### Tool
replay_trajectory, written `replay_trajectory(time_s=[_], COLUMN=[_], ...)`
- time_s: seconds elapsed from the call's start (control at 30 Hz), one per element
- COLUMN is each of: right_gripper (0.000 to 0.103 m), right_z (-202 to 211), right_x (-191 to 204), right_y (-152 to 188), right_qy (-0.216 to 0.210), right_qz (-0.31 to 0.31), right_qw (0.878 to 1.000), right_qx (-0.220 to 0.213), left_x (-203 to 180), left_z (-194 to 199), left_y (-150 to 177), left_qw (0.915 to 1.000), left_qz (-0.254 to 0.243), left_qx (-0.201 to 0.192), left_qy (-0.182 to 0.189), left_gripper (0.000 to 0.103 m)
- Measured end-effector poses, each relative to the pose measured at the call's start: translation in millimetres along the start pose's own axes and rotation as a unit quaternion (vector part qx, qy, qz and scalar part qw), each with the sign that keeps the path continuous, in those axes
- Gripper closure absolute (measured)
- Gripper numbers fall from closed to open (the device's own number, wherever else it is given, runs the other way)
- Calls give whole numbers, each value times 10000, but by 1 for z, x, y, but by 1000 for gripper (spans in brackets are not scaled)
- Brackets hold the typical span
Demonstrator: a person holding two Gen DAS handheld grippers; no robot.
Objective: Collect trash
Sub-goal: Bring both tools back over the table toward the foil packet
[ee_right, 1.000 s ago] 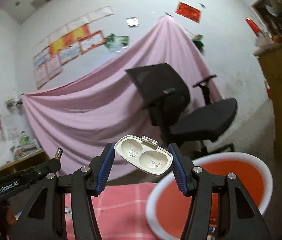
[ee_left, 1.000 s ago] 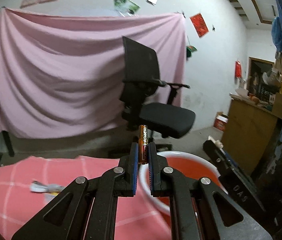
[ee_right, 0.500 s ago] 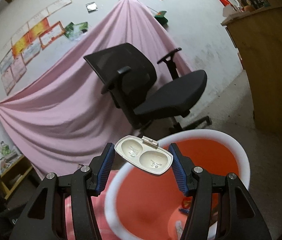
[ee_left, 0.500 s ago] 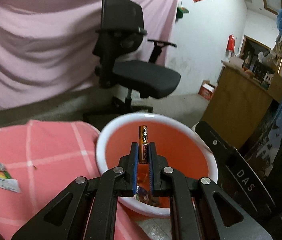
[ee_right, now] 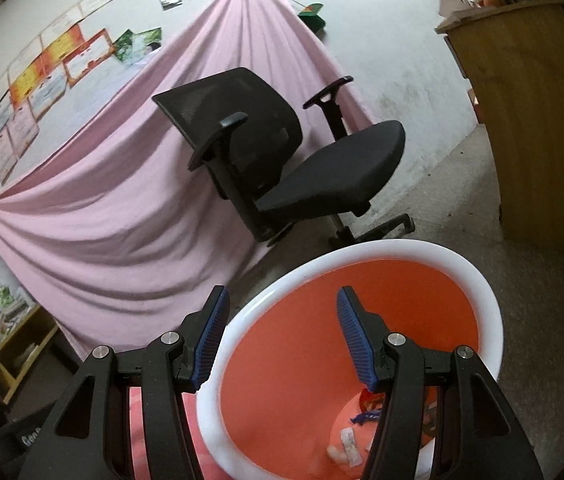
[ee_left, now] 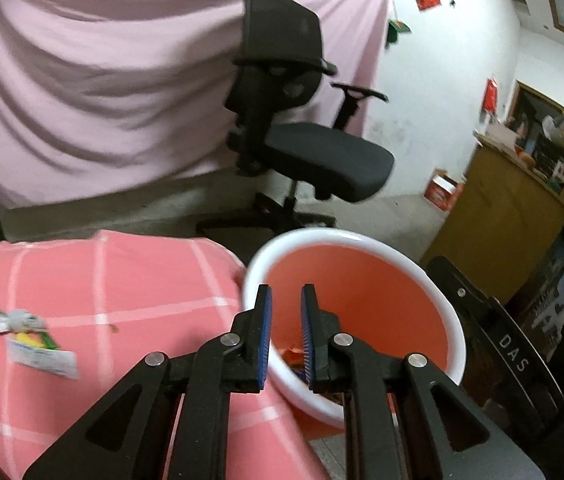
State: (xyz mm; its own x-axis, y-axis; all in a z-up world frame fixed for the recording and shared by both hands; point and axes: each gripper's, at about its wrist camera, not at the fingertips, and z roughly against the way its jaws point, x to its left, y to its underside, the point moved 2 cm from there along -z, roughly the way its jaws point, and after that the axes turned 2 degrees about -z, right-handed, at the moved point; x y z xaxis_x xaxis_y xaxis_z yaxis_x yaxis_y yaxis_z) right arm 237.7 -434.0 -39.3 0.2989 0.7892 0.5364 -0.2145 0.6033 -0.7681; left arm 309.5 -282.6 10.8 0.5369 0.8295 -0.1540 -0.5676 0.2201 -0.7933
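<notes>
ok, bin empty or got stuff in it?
Not empty. The bin has small bits of trash at its bottom: white scraps plus red and blue pieces, seen in the right wrist view.

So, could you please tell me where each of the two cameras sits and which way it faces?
Left wrist: sits on the left claw, looking down along its empty fingers over the red bin and the pink checked cloth; only the claw shows.
Right wrist: sits on the right claw, looking down into the same bin; only the claw shows, jaws apart and empty.
Shared: the bin, the black office chair and the pink sheet.
</notes>
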Motion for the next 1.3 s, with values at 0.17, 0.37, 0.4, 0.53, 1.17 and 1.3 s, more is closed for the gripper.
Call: replay_trajectory(time_s=[0.17, 0.37, 0.4, 0.53, 1.17, 1.3], right_gripper=[43, 30, 25, 16, 0, 0], right_z=[10, 23, 25, 35, 70, 67], right_x=[26, 71, 79, 108, 187, 194], right_y=[0, 5, 7, 12, 62, 72], right_qy=[-207, -494, -539, -703, -1549, -1580], right_qz=[319, 877, 969, 1265, 2597, 2852], right_qw=[9990, 9940, 9928, 9876, 9410, 9325], right_qx=[-228, -419, -451, -614, -1519, -1556], left_x=[28, 71, 78, 108, 177, 184], left_z=[37, 89, 97, 132, 199, 194], left_y=[-2, -1, 1, 10, 76, 85], left_qw=[9979, 9889, 9863, 9718, 9324, 9323], left_qz=[261, 627, 659, 846, 409, 406], left_qx=[-496, -1095, -1214, -1739, -2525, -2488], left_qy=[-310, -784, -904, -1353, -2552, -2595], left_gripper=[71, 65, 63, 50, 2, 2])
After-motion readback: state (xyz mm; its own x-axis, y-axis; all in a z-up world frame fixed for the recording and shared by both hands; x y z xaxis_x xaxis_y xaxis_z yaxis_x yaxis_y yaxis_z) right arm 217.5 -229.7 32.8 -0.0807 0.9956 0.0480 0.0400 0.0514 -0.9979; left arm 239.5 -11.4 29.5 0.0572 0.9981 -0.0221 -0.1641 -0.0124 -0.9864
